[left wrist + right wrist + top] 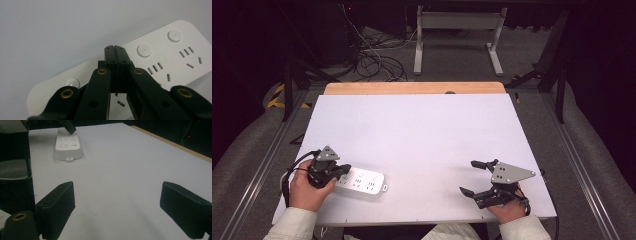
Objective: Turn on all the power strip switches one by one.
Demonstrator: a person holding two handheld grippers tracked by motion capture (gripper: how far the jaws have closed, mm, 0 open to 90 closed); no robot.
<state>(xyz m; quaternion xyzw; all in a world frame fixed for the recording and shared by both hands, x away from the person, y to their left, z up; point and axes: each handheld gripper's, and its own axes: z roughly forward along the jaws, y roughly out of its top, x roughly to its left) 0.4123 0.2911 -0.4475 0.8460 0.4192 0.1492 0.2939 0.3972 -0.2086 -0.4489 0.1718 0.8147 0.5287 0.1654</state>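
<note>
White power strip (361, 182) lies flat near the bench's (422, 130) front-left, long axis running left-right. Left hand-held gripper (343, 170) is closed, tips over its left end; right hand-held gripper (473, 176) gapes wide, well apart.

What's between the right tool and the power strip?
Nothing: bare white table between right tool and power strip, seen in the high view and right gripper view.

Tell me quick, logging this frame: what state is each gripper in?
Left gripper: closed, empty, tips over the power strip.
Right gripper: open, empty.
</note>
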